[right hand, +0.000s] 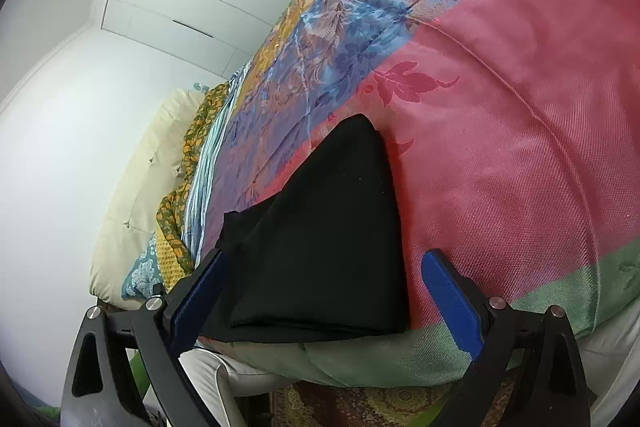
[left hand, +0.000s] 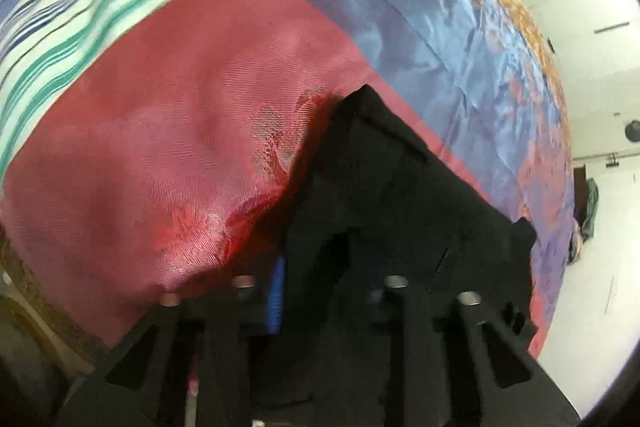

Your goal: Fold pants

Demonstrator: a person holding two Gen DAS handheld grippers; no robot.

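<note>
Pants (right hand: 320, 247), black and folded into a flat stack, lie on the pink part of the quilt (right hand: 520, 147) near the bed's edge. Soft, light and limp, they look likely to sag and slide apart unless taken by a folded edge through all layers. The left gripper (left hand: 320, 283) is nearly closed on their dark cloth. The right gripper (right hand: 320, 287) stands wide open, 2 blue pads straddling the stack, gripping nothing.

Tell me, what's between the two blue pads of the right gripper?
The folded black pants lie between the blue pads of the right gripper, on the pink bedspread. The pads stand apart and do not squeeze the cloth. The right wrist view shows this.
</note>
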